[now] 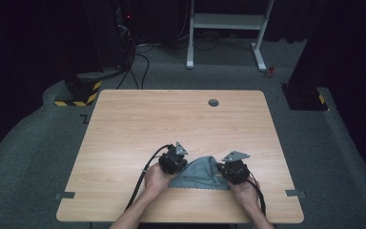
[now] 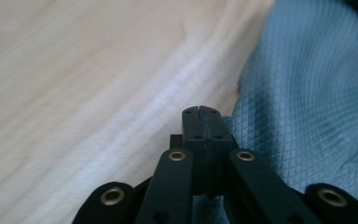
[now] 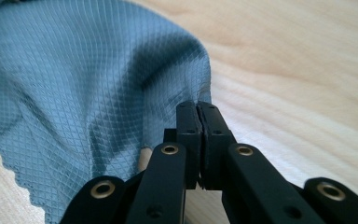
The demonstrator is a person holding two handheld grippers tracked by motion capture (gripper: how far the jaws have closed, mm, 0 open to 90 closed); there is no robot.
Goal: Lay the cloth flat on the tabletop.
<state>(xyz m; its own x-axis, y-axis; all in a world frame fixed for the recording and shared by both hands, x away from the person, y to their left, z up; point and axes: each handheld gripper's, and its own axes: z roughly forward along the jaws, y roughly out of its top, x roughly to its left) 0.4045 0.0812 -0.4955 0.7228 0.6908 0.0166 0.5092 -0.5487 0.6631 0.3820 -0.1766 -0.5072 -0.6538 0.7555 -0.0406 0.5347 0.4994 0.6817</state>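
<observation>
A blue-grey cloth [image 1: 198,172] lies lengthwise left-to-right at the worktop's [image 1: 171,119] lower centre, each end pinched by a clenched tool, left [image 1: 175,162] and right [image 1: 229,171]; close views reveal its diamond weave.

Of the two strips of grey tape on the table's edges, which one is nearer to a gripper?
The tape strip at the right edge is nearer: the right gripper is closer to it than the left gripper is to the left strip.

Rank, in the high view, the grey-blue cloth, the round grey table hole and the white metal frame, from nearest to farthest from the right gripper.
From the right gripper:
1. Grey-blue cloth, touching it, at its left.
2. Round grey table hole, near the far edge.
3. White metal frame, on the floor beyond the table.
</observation>
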